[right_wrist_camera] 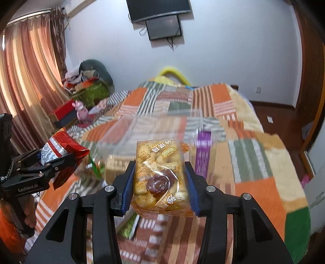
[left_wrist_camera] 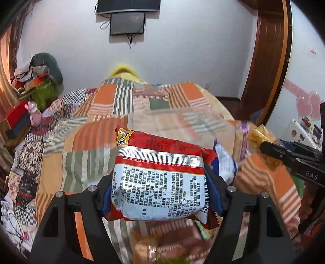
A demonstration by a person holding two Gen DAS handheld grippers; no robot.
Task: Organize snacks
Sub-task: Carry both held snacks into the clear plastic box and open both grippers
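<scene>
My left gripper (left_wrist_camera: 160, 195) is shut on a red and silver snack packet (left_wrist_camera: 158, 174), held above the patchwork bedspread (left_wrist_camera: 97, 130). The packet also shows at the left of the right wrist view (right_wrist_camera: 61, 148). My right gripper (right_wrist_camera: 160, 186) is shut on a clear yellow pastry bag (right_wrist_camera: 160, 178), held above the bed. That bag shows at the right of the left wrist view (left_wrist_camera: 258, 136). A clear plastic box (right_wrist_camera: 162, 126) lies on the bed ahead of both grippers. More snack packets lie blurred below, among them a purple one (right_wrist_camera: 203, 150) and a green one (right_wrist_camera: 130, 225).
A cluttered pile with red boxes (right_wrist_camera: 65, 113) and a pink toy (right_wrist_camera: 81, 111) stands left of the bed by the curtains (right_wrist_camera: 26, 81). A screen (right_wrist_camera: 160, 10) hangs on the far wall. A wooden door frame (left_wrist_camera: 270, 61) is at right.
</scene>
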